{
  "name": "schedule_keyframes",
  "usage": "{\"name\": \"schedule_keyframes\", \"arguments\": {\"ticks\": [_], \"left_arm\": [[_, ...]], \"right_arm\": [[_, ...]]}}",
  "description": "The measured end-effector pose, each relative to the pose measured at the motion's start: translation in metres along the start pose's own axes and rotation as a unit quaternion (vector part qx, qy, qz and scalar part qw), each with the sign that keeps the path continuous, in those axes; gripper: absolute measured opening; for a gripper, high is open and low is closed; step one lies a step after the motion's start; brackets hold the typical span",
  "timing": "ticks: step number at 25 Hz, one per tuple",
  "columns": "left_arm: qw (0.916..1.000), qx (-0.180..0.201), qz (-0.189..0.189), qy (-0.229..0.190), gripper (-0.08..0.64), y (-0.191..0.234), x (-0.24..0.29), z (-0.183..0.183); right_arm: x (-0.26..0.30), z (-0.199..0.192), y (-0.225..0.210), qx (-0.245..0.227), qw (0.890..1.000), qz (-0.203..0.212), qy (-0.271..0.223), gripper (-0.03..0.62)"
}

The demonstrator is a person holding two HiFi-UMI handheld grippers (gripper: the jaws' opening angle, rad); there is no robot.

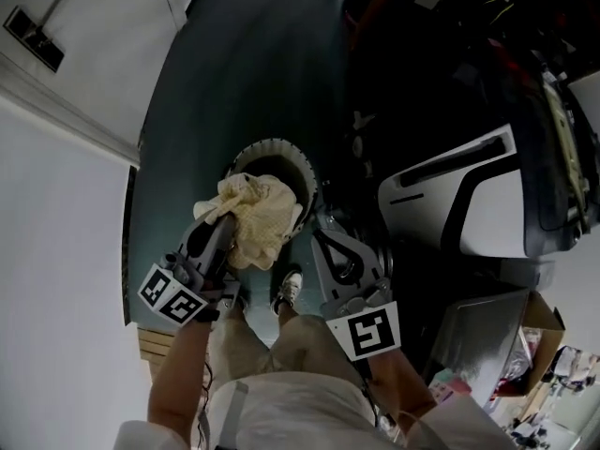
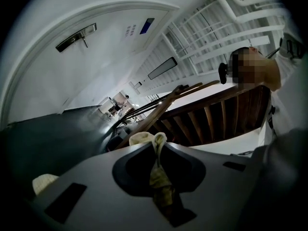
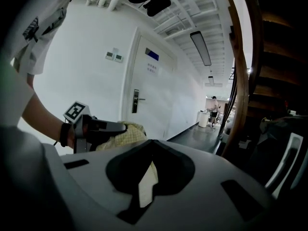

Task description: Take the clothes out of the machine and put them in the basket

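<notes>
A person stands on a dark floor point(image 1: 244, 54), both forearms held low and forward over a round basket point(image 1: 281, 146). At left, the left gripper point(image 1: 225, 218) reaches up and inward from the person's hand point(image 1: 202, 298), its jaws clamped on one crumpled cream cloth point(image 1: 255, 216). The cloth hangs directly above the basket's dark opening and covers much of it. In the left gripper view, the left gripper point(image 2: 158, 141) has the cloth point(image 2: 161, 179) pinched the full length of its pads, with a tuft poking past the tips. A wooden staircase point(image 2: 207, 114) rises behind it.

The basket sits just ahead of the person's shoe point(image 1: 289, 289), with its ribbed pale rim showing at the far side.

At right, the right gripper point(image 1: 319, 223) points at the basket's near right rim, just beside the cloth. In the right gripper view, the right gripper point(image 3: 151, 143) has its jaw tips together. A pale sliver shows in the slot behind them; whether that is fabric caught there or cloth beyond cannot be settled. The same view shows the left gripper point(image 3: 103, 126) holding the cloth point(image 3: 122, 134) before a white door point(image 3: 144, 95).

Farther right stands a white-and-black appliance point(image 1: 450, 190), with dark clutter above it.

In all there are two grippers, two marker cubes point(image 1: 173, 293) point(image 1: 367, 331), one cloth and one basket.
</notes>
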State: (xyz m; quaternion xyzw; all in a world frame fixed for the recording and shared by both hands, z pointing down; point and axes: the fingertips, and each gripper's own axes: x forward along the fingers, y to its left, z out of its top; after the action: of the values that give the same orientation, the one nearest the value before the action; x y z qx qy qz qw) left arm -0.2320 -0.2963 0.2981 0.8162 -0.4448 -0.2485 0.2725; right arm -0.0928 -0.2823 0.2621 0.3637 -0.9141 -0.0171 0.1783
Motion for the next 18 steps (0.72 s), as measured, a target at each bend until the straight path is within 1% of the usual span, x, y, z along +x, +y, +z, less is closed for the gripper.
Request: {"name": "schedule_keyframes", "arguments": {"ticks": [6, 12, 15, 18], "left_arm": [[0.999, -0.019, 0.025, 0.033, 0.048, 0.07, 0.004, -0.054], [0.997, -0.036, 0.049, 0.046, 0.048, 0.135, 0.009, -0.115], [0.995, -0.045, 0.06, 0.066, 0.048, 0.163, 0.017, -0.149], [0.992, -0.056, 0.068, 0.091, 0.048, 0.182, 0.024, -0.182]], "right_arm": [[0.046, -0.047, 0.024, 0.01, 0.999, 0.027, 0.033, 0.012], [0.069, -0.11, 0.035, 0.025, 0.996, 0.05, 0.066, 0.012], [0.081, -0.141, 0.04, 0.032, 0.994, 0.067, 0.083, 0.012], [0.091, -0.163, 0.044, 0.047, 0.992, 0.075, 0.085, 0.012]]}}
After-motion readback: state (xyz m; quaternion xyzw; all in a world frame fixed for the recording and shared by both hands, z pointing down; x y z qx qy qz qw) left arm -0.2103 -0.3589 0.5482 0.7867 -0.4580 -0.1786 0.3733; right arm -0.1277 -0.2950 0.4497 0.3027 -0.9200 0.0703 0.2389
